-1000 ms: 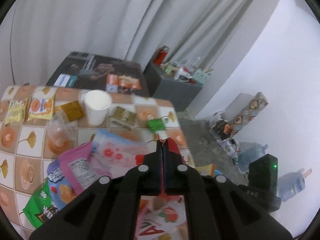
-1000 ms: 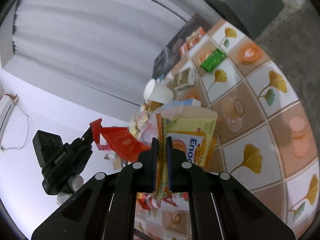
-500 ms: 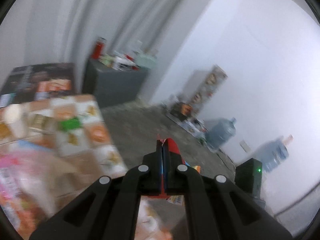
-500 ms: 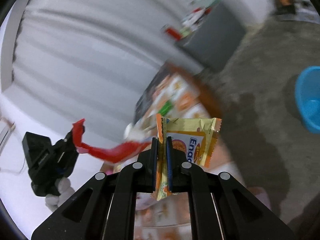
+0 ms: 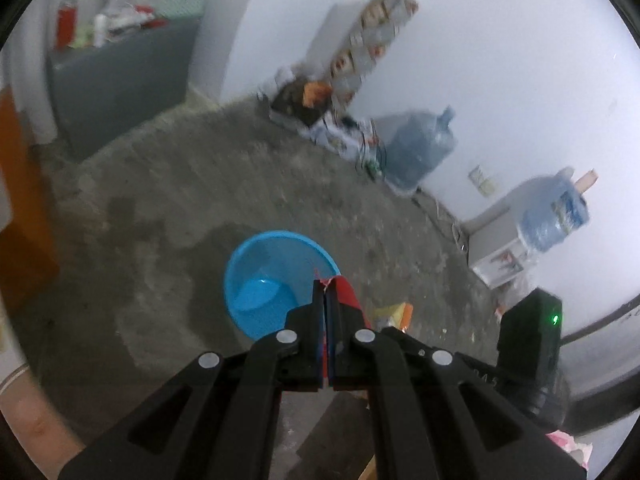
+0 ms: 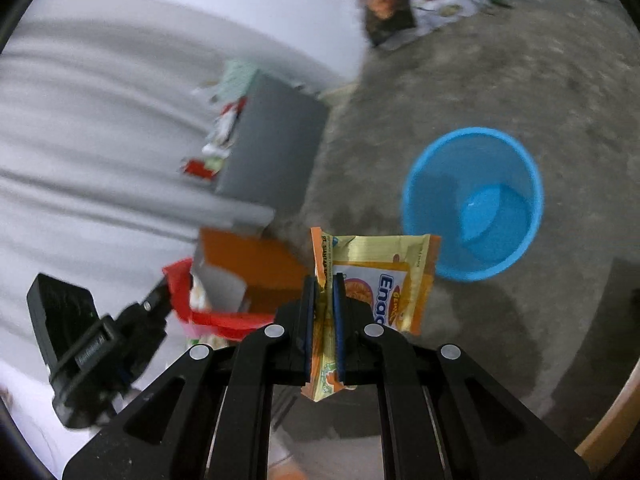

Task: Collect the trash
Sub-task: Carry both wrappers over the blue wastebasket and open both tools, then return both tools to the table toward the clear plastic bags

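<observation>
Left gripper (image 5: pixel 325 294) is clamped tight on a thin red wrapper (image 5: pixel 347 292); in its own view only a sliver pokes up at the tips, w/ the blue bin (image 5: pixel 276 280) on the concrete floor (image 5: pixel 168 184) just beyond. Right wrist view shows what that cam can't: the red wrapper hanging long and curved off the left gripper, at left. Right gripper (image 6: pixel 324 288) pinches a yellow-orange snack packet (image 6: pixel 384 276) by its left edge, jaws narrow; bin sits far right of it, looks empty. Water jugs (image 5: pixel 420 148) by the wall show only in left view. Both pics blurry.
</observation>
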